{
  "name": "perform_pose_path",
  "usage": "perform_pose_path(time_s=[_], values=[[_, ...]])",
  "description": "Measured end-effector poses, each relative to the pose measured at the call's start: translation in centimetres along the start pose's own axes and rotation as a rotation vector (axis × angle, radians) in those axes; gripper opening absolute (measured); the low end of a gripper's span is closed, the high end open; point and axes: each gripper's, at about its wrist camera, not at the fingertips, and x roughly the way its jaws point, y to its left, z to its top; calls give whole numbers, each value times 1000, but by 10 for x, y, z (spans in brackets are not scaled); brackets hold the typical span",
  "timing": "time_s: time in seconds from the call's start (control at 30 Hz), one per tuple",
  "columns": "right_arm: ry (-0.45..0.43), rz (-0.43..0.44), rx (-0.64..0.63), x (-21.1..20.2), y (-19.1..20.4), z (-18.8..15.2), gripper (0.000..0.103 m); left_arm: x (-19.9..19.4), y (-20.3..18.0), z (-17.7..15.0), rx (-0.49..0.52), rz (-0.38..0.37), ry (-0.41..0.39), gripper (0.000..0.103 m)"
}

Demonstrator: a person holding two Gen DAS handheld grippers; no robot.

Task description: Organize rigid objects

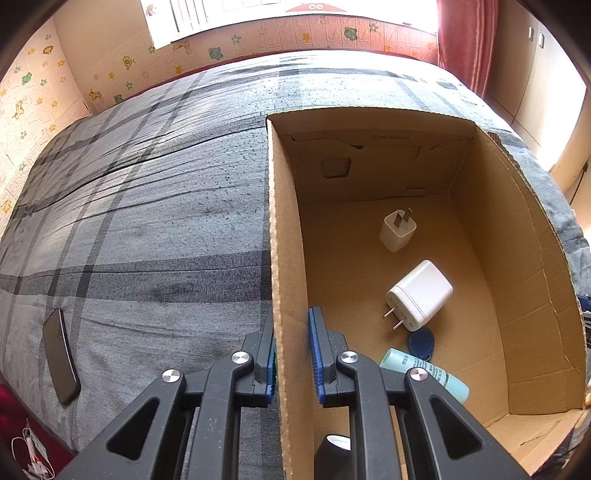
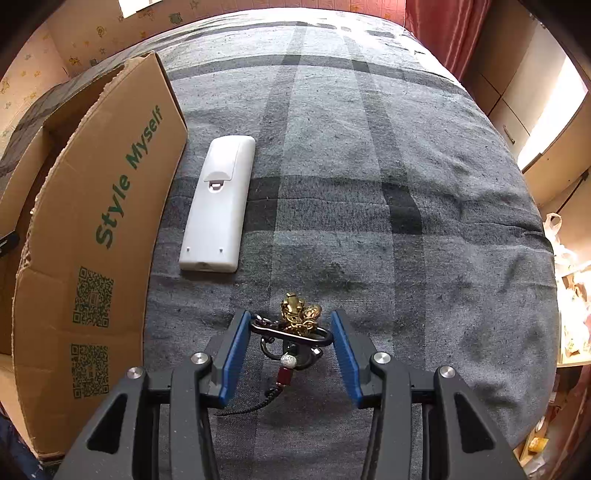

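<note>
A cardboard box (image 1: 288, 258) stands on the bed. My left gripper (image 1: 291, 354) straddles its left wall, one finger outside touching it, the other inside with a gap. Inside lie a small white charger (image 1: 398, 230), a bigger white charger (image 1: 421, 295), a blue fob (image 1: 421, 343), a teal tube (image 1: 424, 373) and a black thing (image 1: 334, 454). My right gripper (image 2: 290, 347) is open around a keychain (image 2: 291, 325) with a gold charm and black carabiner lying on the bedspread. A white remote (image 2: 219, 203) lies face down beside the box (image 2: 92, 221).
A dark phone (image 1: 61, 356) lies on the grey plaid bedspread (image 1: 147, 221) at the left. White cables (image 1: 31, 450) lie off the bed's near-left corner. A red curtain (image 2: 443, 33) and cupboards (image 2: 535, 110) stand beyond the bed at the right.
</note>
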Motion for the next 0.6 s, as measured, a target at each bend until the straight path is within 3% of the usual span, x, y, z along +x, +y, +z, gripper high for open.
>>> perform_pose_path(time_s=[0.6], values=[[-148,30,-84,-72,32,36,48,0,1,0,-5,-5,0,17]])
